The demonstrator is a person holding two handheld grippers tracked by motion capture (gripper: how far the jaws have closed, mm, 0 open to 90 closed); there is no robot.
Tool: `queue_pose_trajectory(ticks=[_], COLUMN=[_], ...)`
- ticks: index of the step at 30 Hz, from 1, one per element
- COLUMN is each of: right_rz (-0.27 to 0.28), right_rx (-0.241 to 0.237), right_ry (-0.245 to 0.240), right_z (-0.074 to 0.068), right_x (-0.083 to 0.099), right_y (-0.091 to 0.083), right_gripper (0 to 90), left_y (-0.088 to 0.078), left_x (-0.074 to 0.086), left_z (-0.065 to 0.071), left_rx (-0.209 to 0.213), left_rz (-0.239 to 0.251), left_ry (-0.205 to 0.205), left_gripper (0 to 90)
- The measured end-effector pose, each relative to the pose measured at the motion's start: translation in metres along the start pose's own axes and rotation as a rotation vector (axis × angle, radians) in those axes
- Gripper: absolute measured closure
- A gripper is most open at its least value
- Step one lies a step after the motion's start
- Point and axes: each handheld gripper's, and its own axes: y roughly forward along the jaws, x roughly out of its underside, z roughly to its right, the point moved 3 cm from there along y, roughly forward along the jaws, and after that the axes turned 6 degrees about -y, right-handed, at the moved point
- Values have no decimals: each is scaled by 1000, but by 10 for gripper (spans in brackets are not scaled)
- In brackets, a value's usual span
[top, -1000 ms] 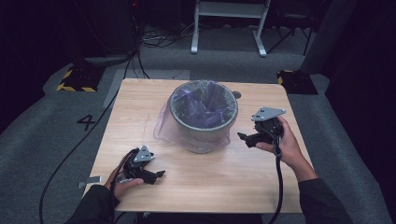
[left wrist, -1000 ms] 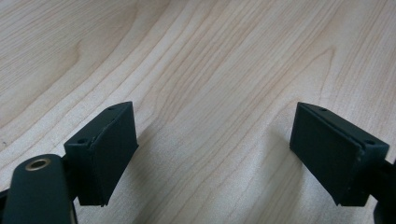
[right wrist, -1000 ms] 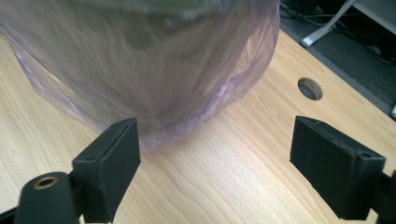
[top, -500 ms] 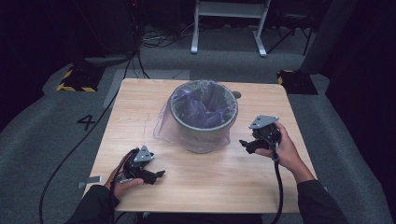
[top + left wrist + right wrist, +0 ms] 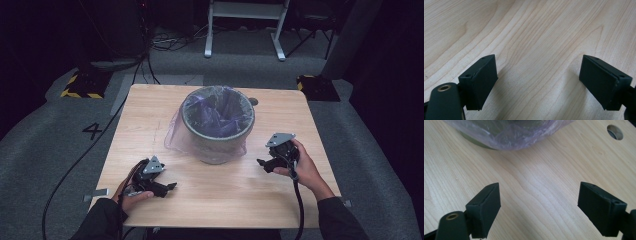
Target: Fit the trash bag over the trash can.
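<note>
the bin [image 5: 218, 131], lined with a purple bag [image 5: 215, 113], stands mid-bench between the two tools. the right tool [image 5: 263, 162] sits just right of the bin, spread and empty; the left tool [image 5: 170, 187] rests near-left, also spread and empty. the work looks to be at the approach: next the right tool must reach the bag's loose edge, with nothing on the bench [image 5: 150, 115] in the way.

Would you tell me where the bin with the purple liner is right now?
In the high view the bin stands mid-table toward the far edge, between the left gripper and right gripper.
</note>
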Motion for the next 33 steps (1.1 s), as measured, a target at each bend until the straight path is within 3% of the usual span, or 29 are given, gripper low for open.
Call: queue_pose_trajectory(ticks=[11,14,19,33], right_rz=[7,-10,7,17], right_rx=[-31,-17,-20,15], right_ry=[19,14,35,45], right_z=[-7,-8,-10,-19], right_x=[18,25,36,69], right_y=[2,3,3,-11], right_gripper=[178,178,177,171], left_y=[0,0,0,0], left_x=[0,0,0,0], left_z=[0,0,0,0], left_rx=[0,-1,-1,-1], left_rz=[0,0,0,0], left_ry=[0,0,0,-1], left_gripper=[145,145,145,145])
